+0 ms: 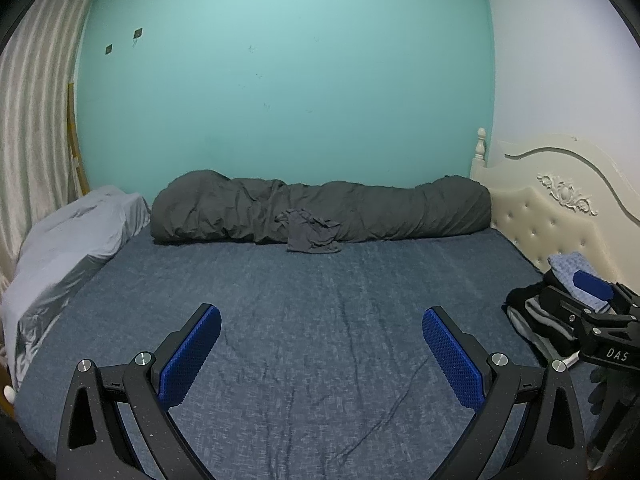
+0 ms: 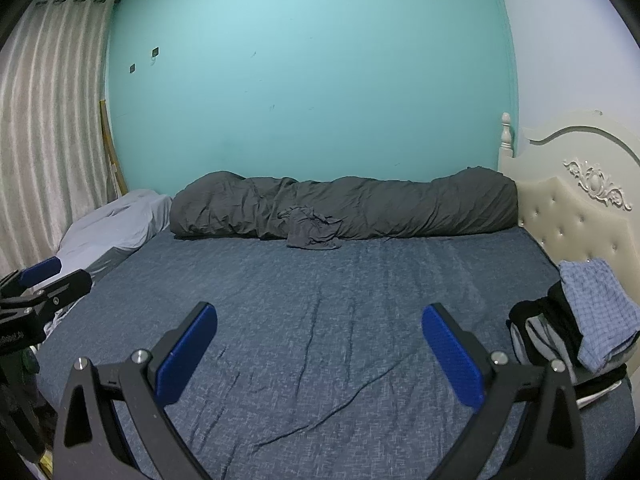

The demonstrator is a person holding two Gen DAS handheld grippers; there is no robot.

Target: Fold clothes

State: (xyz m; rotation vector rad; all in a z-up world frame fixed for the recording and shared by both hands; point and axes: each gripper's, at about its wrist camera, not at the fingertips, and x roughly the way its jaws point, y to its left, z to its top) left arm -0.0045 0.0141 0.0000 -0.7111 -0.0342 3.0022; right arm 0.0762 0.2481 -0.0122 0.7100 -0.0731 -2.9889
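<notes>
Blue bed (image 1: 320,300): both grippers (image 1: 322,344) (image 2: 320,344) hover spread wide, empty; crumpled garment (image 1: 310,236) far off by duvet (image 1: 320,210).

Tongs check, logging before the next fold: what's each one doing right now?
Left tongs: open, holding nothing, above the blue bedsheet.
Right tongs: open, holding nothing.

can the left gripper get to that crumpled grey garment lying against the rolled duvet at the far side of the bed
Probably yes. The left gripper has its jaws wide open and empty, and only bare blue sheet lies between it and the grey garment. It sits far across the bed, though, so a long forward reach seems needed.
</notes>
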